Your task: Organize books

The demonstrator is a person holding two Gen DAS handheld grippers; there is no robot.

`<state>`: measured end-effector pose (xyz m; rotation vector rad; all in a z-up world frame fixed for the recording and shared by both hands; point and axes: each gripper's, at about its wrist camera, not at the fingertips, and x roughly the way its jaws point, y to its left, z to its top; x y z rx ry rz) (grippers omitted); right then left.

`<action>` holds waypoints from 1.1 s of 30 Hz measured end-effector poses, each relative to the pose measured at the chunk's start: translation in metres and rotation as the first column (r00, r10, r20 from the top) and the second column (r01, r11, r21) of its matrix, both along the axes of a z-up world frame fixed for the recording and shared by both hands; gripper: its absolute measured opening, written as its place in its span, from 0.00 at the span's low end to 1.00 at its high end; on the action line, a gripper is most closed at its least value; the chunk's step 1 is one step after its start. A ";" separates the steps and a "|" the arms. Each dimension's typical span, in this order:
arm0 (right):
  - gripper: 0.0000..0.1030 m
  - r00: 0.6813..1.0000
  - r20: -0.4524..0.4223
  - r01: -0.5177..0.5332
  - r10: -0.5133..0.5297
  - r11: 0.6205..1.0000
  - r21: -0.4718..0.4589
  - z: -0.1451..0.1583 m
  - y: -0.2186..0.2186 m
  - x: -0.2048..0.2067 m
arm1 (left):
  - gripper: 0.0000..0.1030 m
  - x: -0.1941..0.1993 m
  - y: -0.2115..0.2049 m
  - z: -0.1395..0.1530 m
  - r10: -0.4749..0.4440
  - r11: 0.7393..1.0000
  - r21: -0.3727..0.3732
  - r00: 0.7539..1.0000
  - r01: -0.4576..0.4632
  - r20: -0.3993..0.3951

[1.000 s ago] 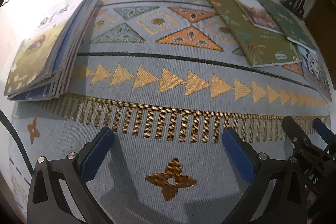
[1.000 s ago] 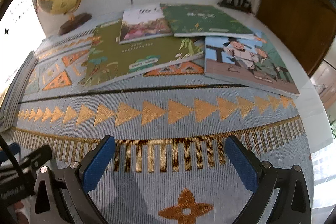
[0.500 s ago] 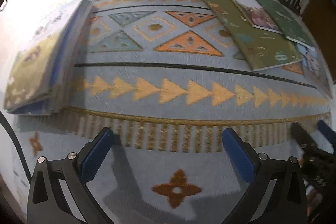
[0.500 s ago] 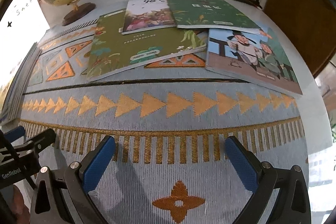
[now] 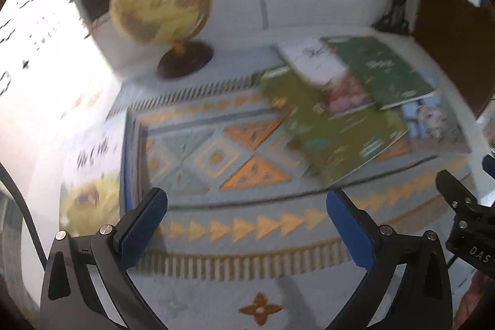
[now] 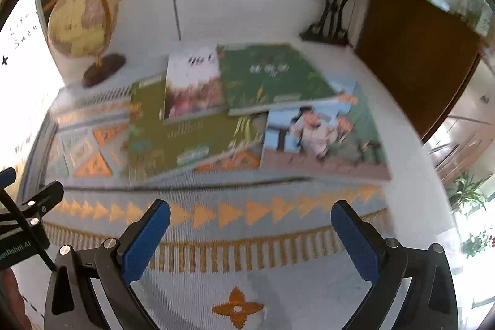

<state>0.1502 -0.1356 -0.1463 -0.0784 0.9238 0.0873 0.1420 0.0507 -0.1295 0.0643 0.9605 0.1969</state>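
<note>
Four loose books (image 6: 198, 141) overlap on the tablecloth (image 6: 278, 277); one globe (image 6: 79, 23); left claw (image 5: 247, 225) and right claw (image 6: 250, 234) both gape, empty.

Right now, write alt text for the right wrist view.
Four loose books overlap on a patterned cloth: an olive book, a white book, a dark green book and a cartoon-cover book. The right gripper hangs before them, jaws open and empty, with a globe behind.

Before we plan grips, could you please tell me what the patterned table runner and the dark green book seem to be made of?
The grey-blue patterned table runner looks like woven fabric: fine ribbed lines, matte, with orange woven-in motifs. The dark green flat book appears to be a thin paperback with a smooth printed paper cover; blur hides any gloss.
</note>
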 end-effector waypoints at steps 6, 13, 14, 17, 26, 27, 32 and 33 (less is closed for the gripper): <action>1.00 0.997 0.055 0.055 -0.055 0.998 0.001 0.040 -0.015 0.008 | 1.00 0.021 -0.024 0.032 -0.087 0.996 -0.033 0.995 0.088 0.042; 1.00 0.994 0.081 0.068 -0.070 0.997 0.029 0.064 -0.038 0.018 | 1.00 0.040 -0.034 0.046 -0.092 0.995 -0.034 0.993 0.095 0.068; 1.00 0.994 0.086 0.063 -0.066 0.998 0.030 0.066 -0.041 0.021 | 1.00 0.043 -0.035 0.045 -0.085 0.996 -0.036 0.994 0.087 0.064; 1.00 0.995 0.085 0.041 -0.043 0.999 0.025 0.065 -0.049 0.030 | 1.00 0.050 -0.038 0.041 -0.065 0.998 -0.017 0.997 0.066 0.039; 1.00 0.998 0.059 -0.021 0.017 0.997 0.068 0.054 -0.079 0.075 | 1.00 0.089 -0.057 0.033 -0.025 0.999 -0.038 1.000 0.025 -0.003; 1.00 0.998 0.056 -0.022 0.018 0.998 0.067 0.053 -0.082 0.080 | 1.00 0.092 -0.059 0.032 -0.025 0.999 -0.038 1.000 0.025 -0.004; 1.00 0.998 0.053 -0.031 0.027 0.997 0.069 0.048 -0.099 0.102 | 1.00 0.109 -0.074 0.026 -0.018 0.998 -0.064 1.000 0.017 -0.012; 1.00 0.998 0.051 -0.032 0.029 0.997 0.067 0.046 -0.102 0.106 | 1.00 0.113 -0.077 0.024 -0.020 0.998 -0.063 1.000 0.019 -0.015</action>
